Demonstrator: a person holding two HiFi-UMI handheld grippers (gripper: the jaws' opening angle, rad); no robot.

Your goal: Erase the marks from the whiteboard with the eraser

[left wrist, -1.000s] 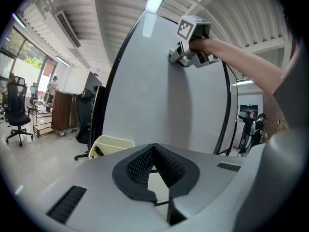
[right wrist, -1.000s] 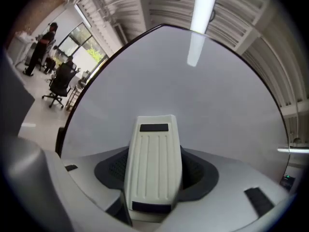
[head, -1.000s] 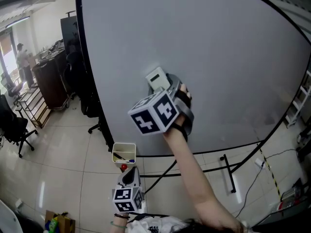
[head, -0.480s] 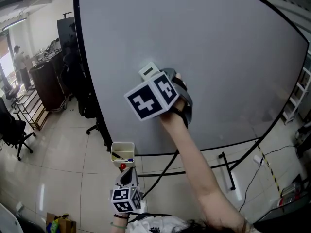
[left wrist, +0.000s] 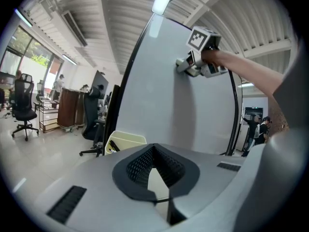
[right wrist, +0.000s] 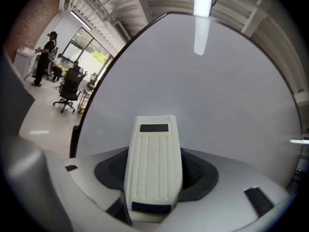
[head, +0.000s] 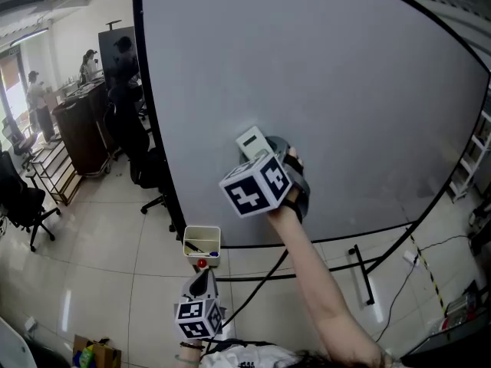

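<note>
Nearest me, the left gripper [head: 202, 277] hangs low by the person's body, its fingers pressed together on nothing, with a small cream open box [head: 202, 231] of markers just ahead at the board's foot. Higher up, the right gripper [head: 262, 152] has its fingers pinching the white ribbed plastic eraser [head: 250, 140] against the large pale-grey whiteboard [head: 330, 75]. Past the board's left edge stand black office chairs [head: 23, 198] and a dark counter [head: 80, 125].

Bright overhead tubes — seemingly fisheye-warped edges.

White ribbed eraser [right wrist: 153, 168] — held against the grey whiteboard [head: 345, 90].
</note>
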